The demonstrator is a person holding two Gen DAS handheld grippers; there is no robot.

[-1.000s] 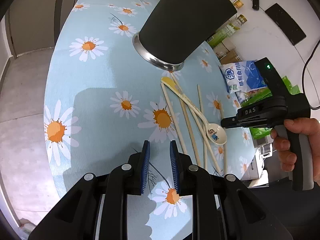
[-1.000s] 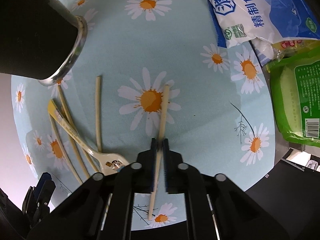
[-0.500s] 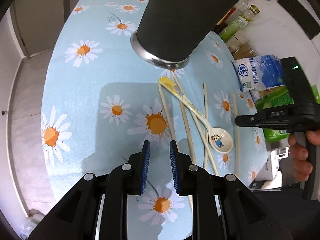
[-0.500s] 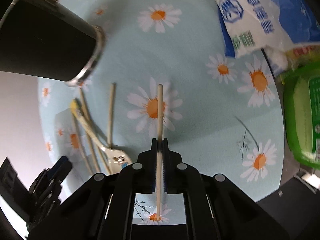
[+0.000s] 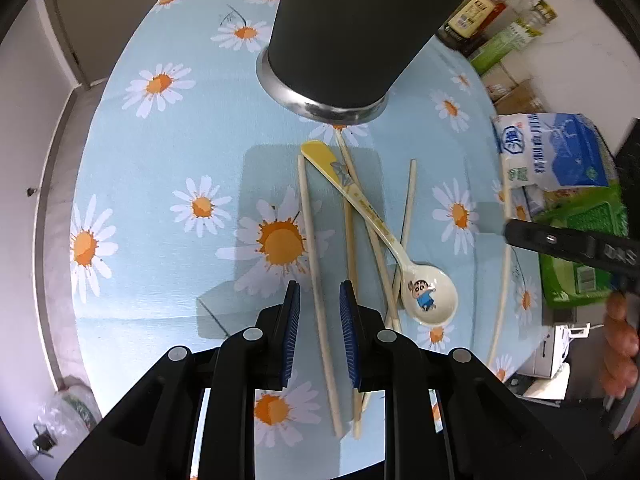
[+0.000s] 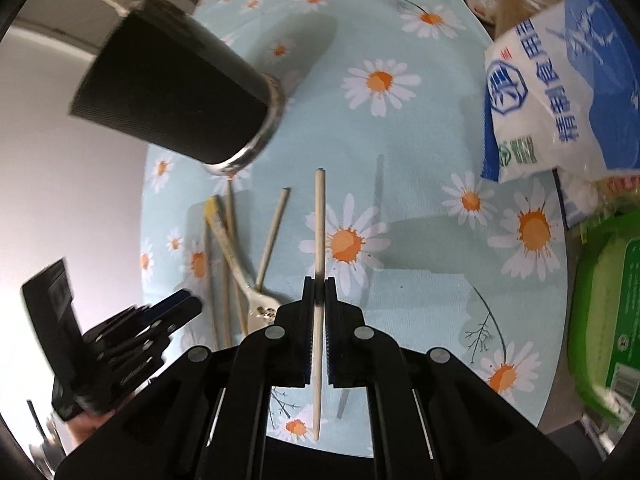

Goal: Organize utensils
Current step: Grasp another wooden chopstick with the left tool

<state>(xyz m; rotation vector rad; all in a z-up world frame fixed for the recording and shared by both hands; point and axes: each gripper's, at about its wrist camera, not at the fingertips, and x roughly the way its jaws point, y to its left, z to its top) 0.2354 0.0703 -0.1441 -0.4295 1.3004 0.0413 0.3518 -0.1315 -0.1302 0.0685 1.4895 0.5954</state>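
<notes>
While pinched in the right gripper [image 6: 319, 304], the pale chopstick [image 6: 319, 232] looks slender.

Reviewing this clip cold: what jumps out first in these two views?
The tall black cup with its steel base dominates, standing on the daisy tablecloth beyond a loose pile of chopsticks and a cartoon-printed spoon. The right gripper is shut on a single chopstick, raised off the cloth. The left gripper is open, with another chopstick showing between its fingers.

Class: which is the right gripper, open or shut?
Shut: the right gripper has its jaws pressed against a chopstick.
</notes>
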